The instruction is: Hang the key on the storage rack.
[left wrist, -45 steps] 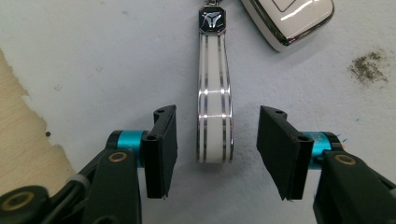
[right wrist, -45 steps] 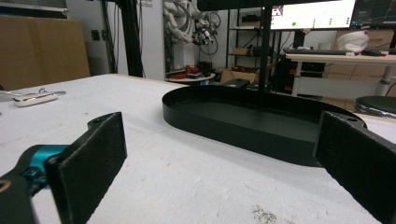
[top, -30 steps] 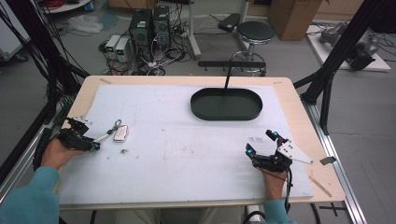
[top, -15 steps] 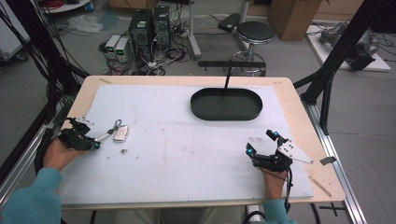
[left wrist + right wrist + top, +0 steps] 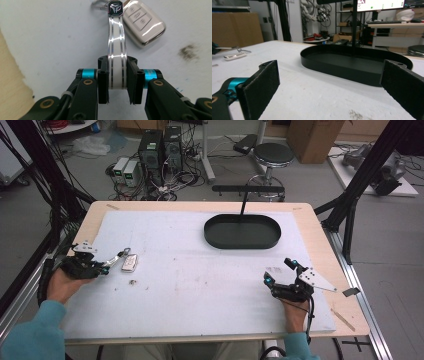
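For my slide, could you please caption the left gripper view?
Left gripper shut on the metal key strap, with the car key lying on the white table.

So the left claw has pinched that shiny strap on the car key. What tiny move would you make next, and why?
Probably lift the left gripper a little, straight up. Its jaws have just closed on the metal strap, and the key fob hanging from the strap's ring lies flat on the table. A small lift would show whether the grip holds before carrying it, perhaps toward the black tray. The right gripper rests open.
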